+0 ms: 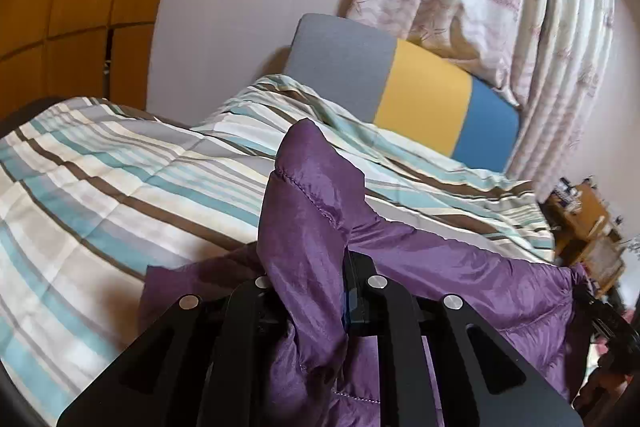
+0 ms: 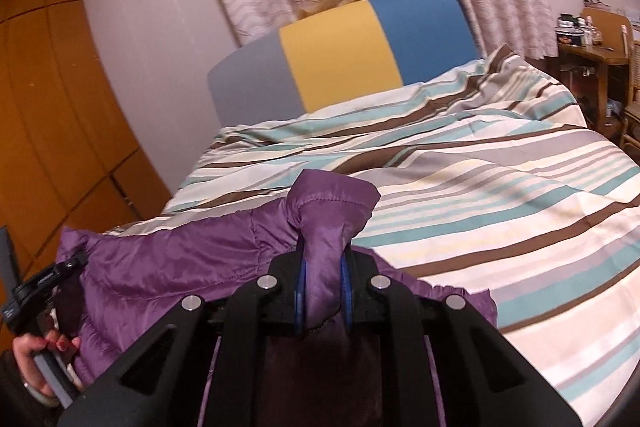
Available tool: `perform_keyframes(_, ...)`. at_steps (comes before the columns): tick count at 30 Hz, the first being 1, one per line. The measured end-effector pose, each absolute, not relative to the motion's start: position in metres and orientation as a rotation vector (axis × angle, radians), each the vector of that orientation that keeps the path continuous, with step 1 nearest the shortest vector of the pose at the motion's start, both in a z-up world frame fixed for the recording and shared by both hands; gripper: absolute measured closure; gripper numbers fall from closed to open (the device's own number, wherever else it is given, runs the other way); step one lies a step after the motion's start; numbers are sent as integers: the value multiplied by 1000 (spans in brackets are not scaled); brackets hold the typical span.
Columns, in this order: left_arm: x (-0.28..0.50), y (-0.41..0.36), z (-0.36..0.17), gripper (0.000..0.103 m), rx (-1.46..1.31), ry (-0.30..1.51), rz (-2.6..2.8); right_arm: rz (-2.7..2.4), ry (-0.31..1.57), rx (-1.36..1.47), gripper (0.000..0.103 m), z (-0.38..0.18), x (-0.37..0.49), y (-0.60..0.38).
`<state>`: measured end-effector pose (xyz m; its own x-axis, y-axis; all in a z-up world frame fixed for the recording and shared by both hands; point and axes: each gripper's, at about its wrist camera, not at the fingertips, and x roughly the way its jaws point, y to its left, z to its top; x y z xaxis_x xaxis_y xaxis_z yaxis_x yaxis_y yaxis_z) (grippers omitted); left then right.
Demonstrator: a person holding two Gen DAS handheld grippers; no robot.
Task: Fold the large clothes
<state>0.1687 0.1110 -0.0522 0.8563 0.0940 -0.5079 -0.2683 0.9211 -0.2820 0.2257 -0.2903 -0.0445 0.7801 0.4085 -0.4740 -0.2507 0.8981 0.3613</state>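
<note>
The bed (image 2: 500,195) with its striped duvet runs away from both your grippers toward the grey, yellow and blue headboard (image 2: 344,51), and that open stretch of duvet ahead of the fingertips is where the purple jacket (image 2: 168,267) has to land. The jacket's held edge runs crosswise between your two grippers, at right angles to the way they point. The rest hangs below and behind the fingers, with only a little lying on the duvet just ahead of and beside them. My read is that the coming move is a carry forward, so the slack must clear the near edge of the bed before you lower it.

Both grippers point slightly downward toward the headboard, roughly side by side, so neither is clearly nearer the landing spot.

Your left gripper (image 1: 308,291) is clamped tight on a puffed fold of the jacket that stands up between its fingers. Your right gripper (image 2: 323,287) is likewise closed hard on a bunched corner that pokes out above the blue pads (image 2: 301,287).

Your left hand (image 2: 40,359) shows at the lower left of the right wrist view, wrapped round its handle.
</note>
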Motion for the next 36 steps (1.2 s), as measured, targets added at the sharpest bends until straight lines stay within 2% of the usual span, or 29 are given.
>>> perform_keyframes(7,204,102,-85,90,-220,543,276,256,598,158,90,-82,262,-268)
perform_keyframes(12,217,107,-107,90,-236,592,304,212,654,161,88,-112,278,-264)
perform_keyframes(23,233,113,-141,87,-270,718,318,174,810,63,74,-148,305,-244)
perform_keyframes(24,234,113,-142,84,-266,726,323,172,821,54,73,-150,306,-243)
perform_keyframes(28,236,112,-144,84,-255,746,331,156,834,35,72,-154,308,-241)
perform_keyframes(36,237,113,-144,66,-254,762,364,131,838,13,68,-156,308,-238)
